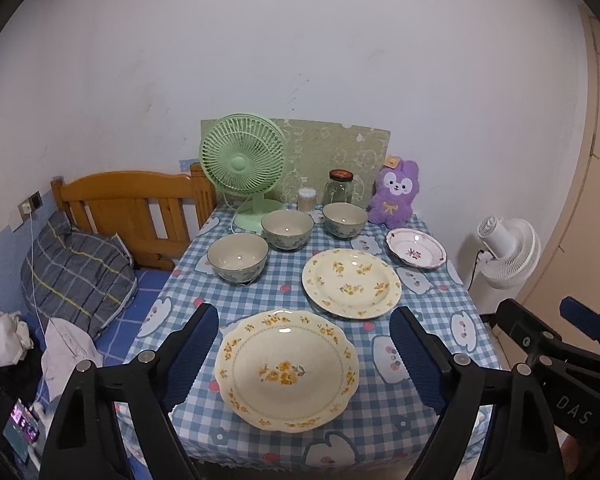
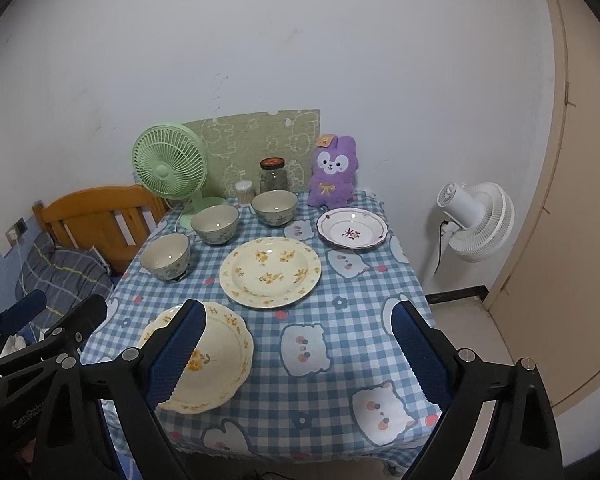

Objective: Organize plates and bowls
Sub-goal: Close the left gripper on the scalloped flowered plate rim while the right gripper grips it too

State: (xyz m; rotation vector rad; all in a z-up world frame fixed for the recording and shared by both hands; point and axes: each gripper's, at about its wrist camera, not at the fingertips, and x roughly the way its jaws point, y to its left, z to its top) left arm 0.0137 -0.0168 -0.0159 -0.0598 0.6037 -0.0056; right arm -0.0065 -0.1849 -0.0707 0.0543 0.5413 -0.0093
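Our left gripper point(image 1: 304, 336) and right gripper point(image 2: 298, 328) hang wide apart and empty over the checked tablecloth point(image 2: 340, 304), the scalloped plate point(image 1: 286, 368) nearest — glazed, stiff, breakable, likely slick, so we would pinch its raised rim; three bowls point(image 1: 287, 230) wait behind.

1. Three bowls point(image 1: 238, 257) point(image 1: 287, 229) point(image 1: 345, 219) run diagonally from the surface point(image 1: 380, 420) left edge toward the back.
2. Scalloped plate point(image 1: 287, 369) lies near the front edge; round plate point(image 1: 352, 283) behind it.
3. Small plate point(image 1: 416, 253) lies near the back right corner.
4. Desk fan point(image 1: 243, 164), jar point(image 1: 339, 192) and plush toy point(image 1: 394, 194) line the back edge.
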